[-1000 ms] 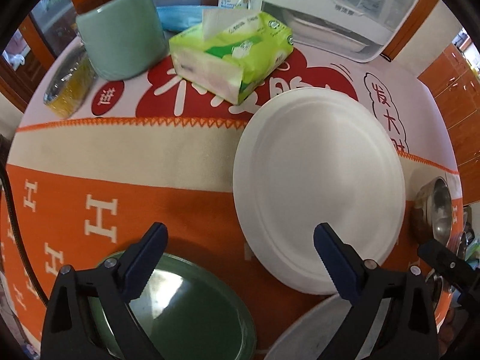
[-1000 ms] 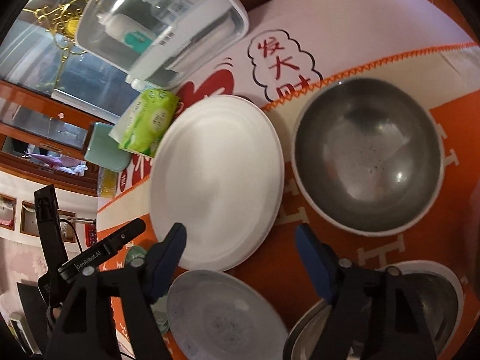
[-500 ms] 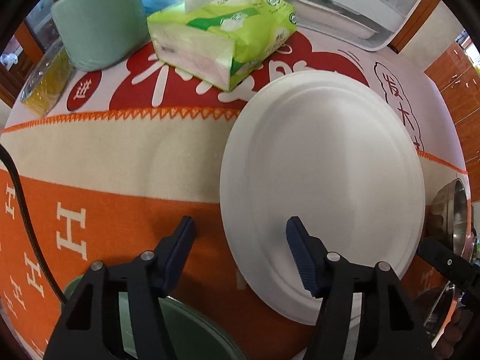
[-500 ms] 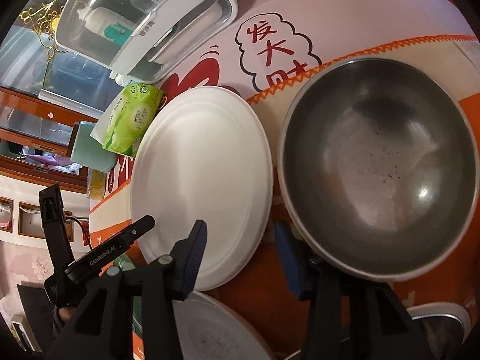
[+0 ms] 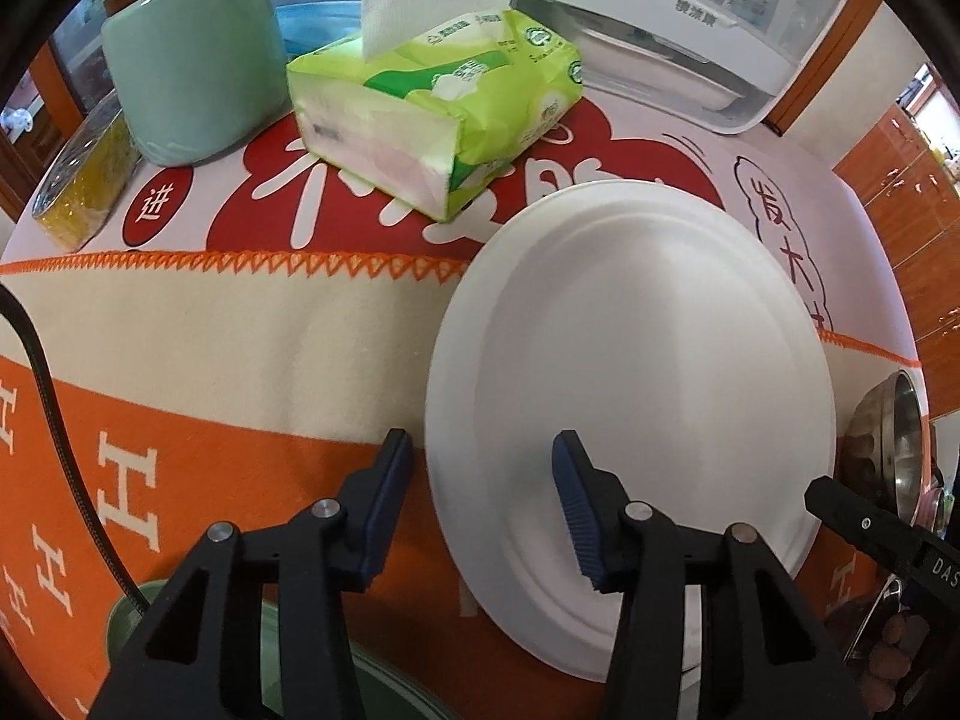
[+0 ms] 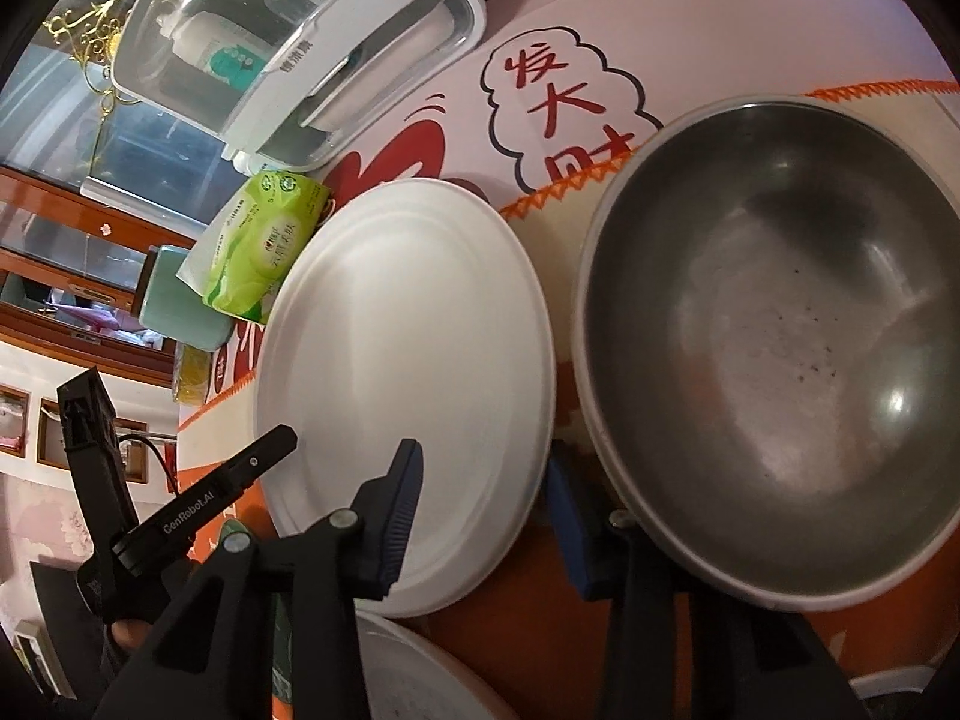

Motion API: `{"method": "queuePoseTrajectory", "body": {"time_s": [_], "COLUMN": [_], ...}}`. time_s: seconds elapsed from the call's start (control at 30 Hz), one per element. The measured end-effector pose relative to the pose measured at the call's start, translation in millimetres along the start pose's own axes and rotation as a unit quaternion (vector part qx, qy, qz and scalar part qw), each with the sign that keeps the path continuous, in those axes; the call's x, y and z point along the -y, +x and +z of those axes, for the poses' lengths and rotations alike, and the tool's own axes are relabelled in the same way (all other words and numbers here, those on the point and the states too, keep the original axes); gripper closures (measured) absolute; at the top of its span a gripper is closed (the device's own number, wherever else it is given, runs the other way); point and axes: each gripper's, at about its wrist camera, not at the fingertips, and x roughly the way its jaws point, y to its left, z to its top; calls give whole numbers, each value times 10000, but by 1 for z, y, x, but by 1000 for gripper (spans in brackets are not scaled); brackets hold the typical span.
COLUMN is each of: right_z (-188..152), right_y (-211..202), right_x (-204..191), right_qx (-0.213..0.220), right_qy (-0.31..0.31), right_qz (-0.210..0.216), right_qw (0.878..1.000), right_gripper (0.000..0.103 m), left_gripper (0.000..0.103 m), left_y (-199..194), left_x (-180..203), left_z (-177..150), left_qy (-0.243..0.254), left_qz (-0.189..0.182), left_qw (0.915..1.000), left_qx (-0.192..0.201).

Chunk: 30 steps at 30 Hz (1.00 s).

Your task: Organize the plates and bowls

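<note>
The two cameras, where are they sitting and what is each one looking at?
Left wrist: rides on the left claw, facing the white plate and tissue pack; its own two fingers show.
Right wrist: rides on the right claw, facing the metal bowl; its fingers show.
Both see the white plate, the tissues and the other claw.

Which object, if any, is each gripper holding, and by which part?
Neither holds anything. The left gripper is open, straddling the near-left rim of the white plate. The right gripper is open, straddling the plate's opposite edge beside the steel bowl.
</note>
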Motion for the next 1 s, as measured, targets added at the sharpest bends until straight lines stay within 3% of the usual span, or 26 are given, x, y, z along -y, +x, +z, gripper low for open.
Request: {"method": "queuePoseTrajectory", "body": {"time_s": [0.23, 0.53, 0.83, 1.0], "right_z": [0, -3, -7, -12], "right_y": [-2, -10, -32, -49], "right_x": [9, 2, -16, -26], "right_qx": [48, 122, 360, 496], "right_qy": [179, 185, -8, -107], "right_qz": [47, 92, 202, 217], "right_qw": [9998, 9997, 9991, 9985], "right_gripper": [76, 77, 80, 85], "left_gripper": [56, 61, 61, 61], "left_y": [1, -14, -65, -100], "left_x": [7, -11, -21, -18], "left_z": [0, -5, -9, -17], "left_qy": [-28, -349, -487, -266], "left_qz": [-34, -336, -657, -599], "left_qw": [9999, 9985, 9917, 9903], "left_qx": [100, 248, 990, 1221]}}
